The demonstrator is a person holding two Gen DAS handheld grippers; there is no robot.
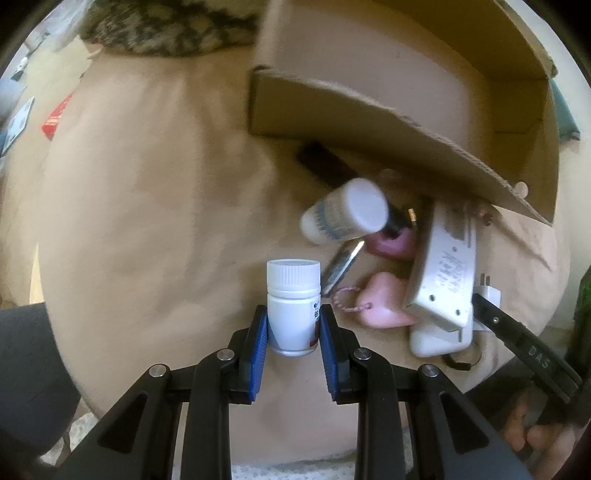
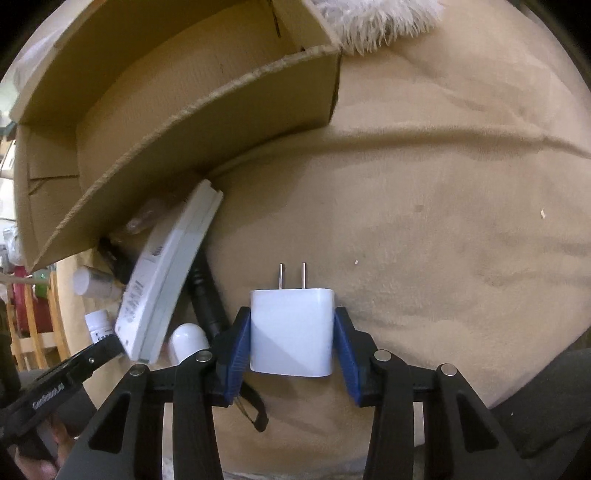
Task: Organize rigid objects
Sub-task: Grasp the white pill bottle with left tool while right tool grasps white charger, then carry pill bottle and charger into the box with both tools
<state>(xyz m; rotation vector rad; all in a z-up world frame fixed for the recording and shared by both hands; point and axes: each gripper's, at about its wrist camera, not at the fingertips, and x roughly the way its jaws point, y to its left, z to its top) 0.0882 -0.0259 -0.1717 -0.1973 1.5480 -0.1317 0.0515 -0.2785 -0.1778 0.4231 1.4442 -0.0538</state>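
Observation:
My left gripper (image 1: 293, 314) is shut on a small white pill bottle (image 1: 293, 304) with a ribbed cap, held upright above the tan blanket. My right gripper (image 2: 292, 321) is shut on a white plug charger (image 2: 291, 332), prongs pointing away. An open cardboard box (image 1: 388, 122) lies ahead, also in the right wrist view (image 2: 184, 122). Beside it lie a second white bottle (image 1: 345, 212), a white flat device (image 1: 443, 280), pink heart-shaped pieces (image 1: 384, 299) and a black flashlight (image 2: 207, 299).
A tan blanket (image 2: 443, 221) covers the surface. A fluffy white cushion (image 2: 373, 22) and a mottled dark one (image 1: 166, 26) lie at the far edge. A white rounded object (image 2: 188, 341) sits near the right gripper. A red packet (image 1: 55, 118) lies far left.

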